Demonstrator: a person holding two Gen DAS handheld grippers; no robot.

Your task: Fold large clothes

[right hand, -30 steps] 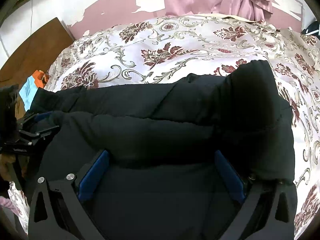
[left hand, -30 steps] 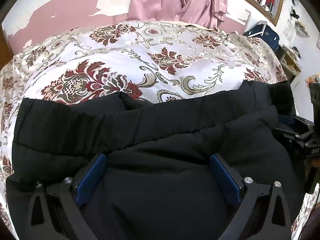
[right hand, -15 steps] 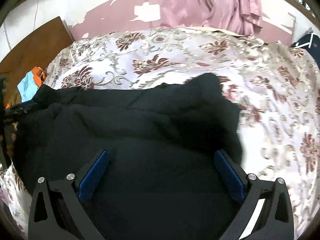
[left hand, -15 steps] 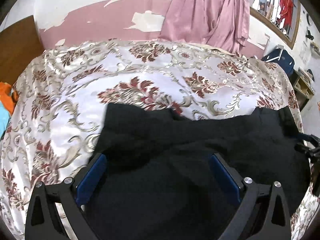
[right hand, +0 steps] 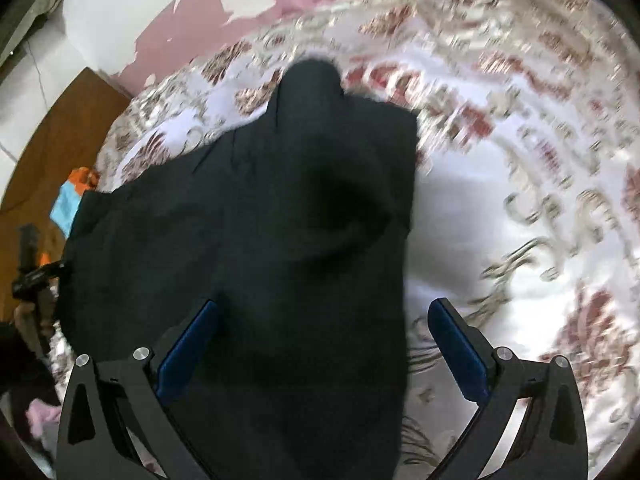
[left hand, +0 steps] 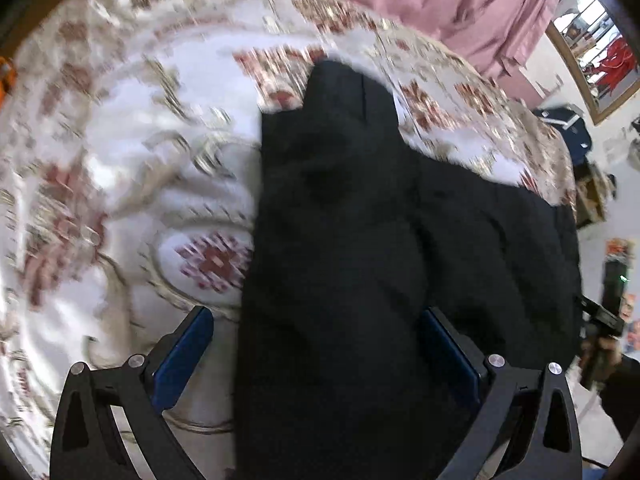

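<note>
On the floral bedspread (left hand: 120,184), the black garment (left hand: 340,240) lies between each wide-spread gripper's fingers (left hand: 316,356) (right hand: 324,348).

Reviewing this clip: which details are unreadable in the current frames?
- Floral satin bedspread: pattern smeared by motion blur in both wrist views.
- Black padded garment: near end cut off by the bottom edge in both views; folds lost in uniform darkness.
- Left gripper and right gripper: jaws wide apart; contact with cloth indeterminable.
</note>
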